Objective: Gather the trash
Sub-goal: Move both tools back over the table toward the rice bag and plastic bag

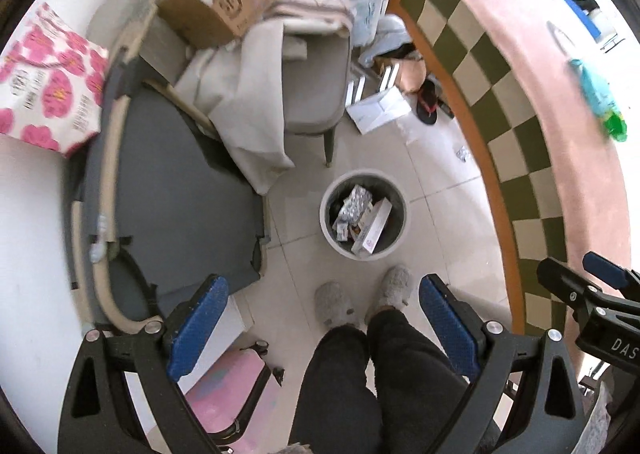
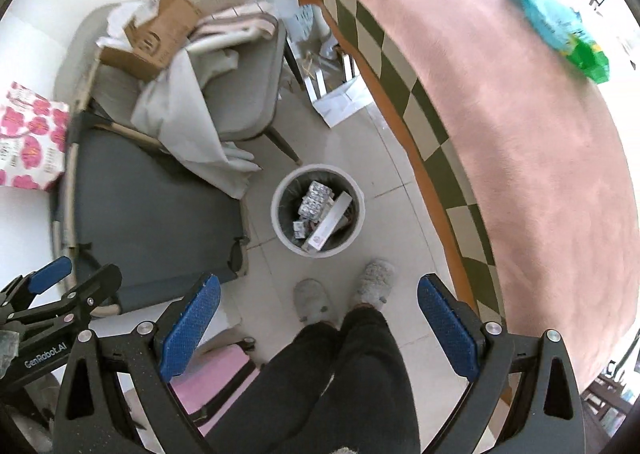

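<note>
Hovering empty, both grippers' jaws spread above the trash bin [image 1: 363, 214].

Lived-in home room: slippers [image 1: 335, 304], cluttered chair [image 2: 244, 102], pink-clothed table [image 2: 520, 134], tiled floor [image 1: 436, 190].

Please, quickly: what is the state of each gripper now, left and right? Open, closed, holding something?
Left gripper: open, nothing between its fingers.
Right gripper: open, nothing between its fingers.
Both are above the floor near the trash bin.
</note>
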Motion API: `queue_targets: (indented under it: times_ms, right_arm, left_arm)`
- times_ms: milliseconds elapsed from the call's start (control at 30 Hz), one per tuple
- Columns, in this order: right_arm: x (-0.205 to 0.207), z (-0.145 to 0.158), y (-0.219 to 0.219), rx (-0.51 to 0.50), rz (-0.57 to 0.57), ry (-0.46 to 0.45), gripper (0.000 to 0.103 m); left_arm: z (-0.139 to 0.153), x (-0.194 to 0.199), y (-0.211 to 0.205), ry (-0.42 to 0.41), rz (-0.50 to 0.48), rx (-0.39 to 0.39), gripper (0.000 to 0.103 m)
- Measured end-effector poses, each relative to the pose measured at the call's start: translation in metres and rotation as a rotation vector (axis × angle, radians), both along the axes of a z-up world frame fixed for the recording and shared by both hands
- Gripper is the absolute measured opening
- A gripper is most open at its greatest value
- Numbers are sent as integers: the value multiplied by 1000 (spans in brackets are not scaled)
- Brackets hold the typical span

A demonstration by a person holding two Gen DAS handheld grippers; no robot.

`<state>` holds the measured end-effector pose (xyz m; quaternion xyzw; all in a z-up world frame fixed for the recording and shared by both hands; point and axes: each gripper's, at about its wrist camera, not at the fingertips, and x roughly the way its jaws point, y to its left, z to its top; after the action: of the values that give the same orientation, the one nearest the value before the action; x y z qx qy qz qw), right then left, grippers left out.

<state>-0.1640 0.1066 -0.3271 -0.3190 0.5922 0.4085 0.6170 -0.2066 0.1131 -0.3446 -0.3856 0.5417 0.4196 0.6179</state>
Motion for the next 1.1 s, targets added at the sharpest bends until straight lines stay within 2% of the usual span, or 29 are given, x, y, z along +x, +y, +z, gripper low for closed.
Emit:
queue_targets:
  times_ms: [133,267,400,500,633,733,833,933,1100]
  right_arm:
    - [7,32,-5,59,-45,27,100]
    - [40,69,-7,136,-142,37,100]
    - [94,103,-16,187,-245,18,100]
    - [145,117,-25,199,-326,-7,100]
    - [240,126,-36,194,-440,-55,100]
    - [321,118,-32,165,-508,-57,100]
    - [392,100,-15,146,-547,-48,100]
    - [466,65,17,108,-549,-36,100]
    - [542,3,69,8,-509,-23,100]
  left_arm:
    - [33,2,3,-9,-1,47,98]
    - [63,25,13,-48,-34,107,98]
    - [88,77,29,-72,-99,161,98]
    - [100,126,41,-103,-152,171,103]
    - [105,206,61,-94,-205,189,103]
    - [97,263,80,-56,-212,203,103]
    - [77,317,100,-3,-211,187,103]
    - [49,363,116,64,-215,149,103]
    - [6,419,140,160,-216,94,103]
